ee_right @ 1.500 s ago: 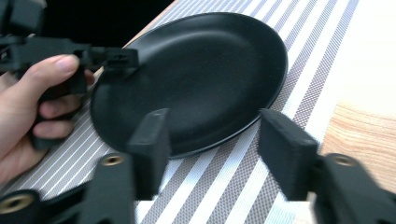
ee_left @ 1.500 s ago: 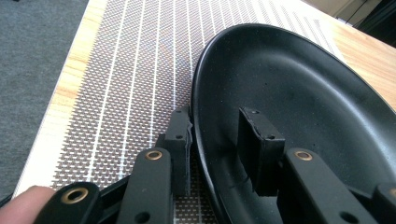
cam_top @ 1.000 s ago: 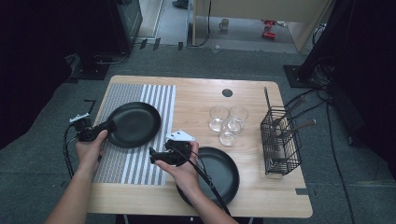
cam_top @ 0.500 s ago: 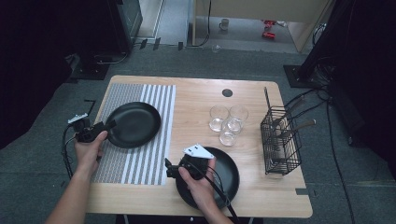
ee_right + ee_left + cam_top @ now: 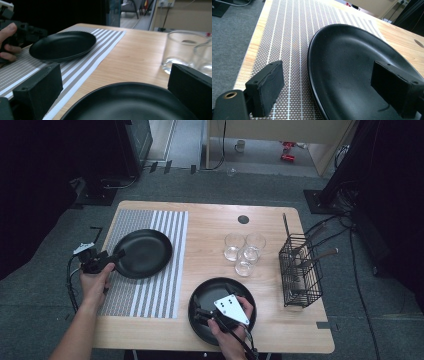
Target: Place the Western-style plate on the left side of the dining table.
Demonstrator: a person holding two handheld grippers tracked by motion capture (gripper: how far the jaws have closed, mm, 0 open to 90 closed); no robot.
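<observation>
A black plate (image 5: 145,252) lies on the striped mat (image 5: 150,295) at the table's left. My left gripper (image 5: 119,255) is at its left rim; its jaws have just been opening. In the left gripper view the plate (image 5: 352,65) has its rim between the wide jaws of the left gripper (image 5: 332,85), and neither pad presses on it. A second black plate (image 5: 215,292) sits near the front edge. My right gripper (image 5: 200,312) hovers low over it, open. In the right gripper view the right gripper (image 5: 112,92) straddles that plate (image 5: 130,102).
Three clear glasses (image 5: 245,250) stand together at mid-table, one close ahead of the right gripper (image 5: 183,50). A black wire basket (image 5: 300,270) with utensils stands at the right edge. A small round hole (image 5: 243,219) marks the tabletop's far side.
The right hand has moved from the mat's edge to the right and toward the person, and is now over the near plate. The left hand has stayed at the far plate's rim.
</observation>
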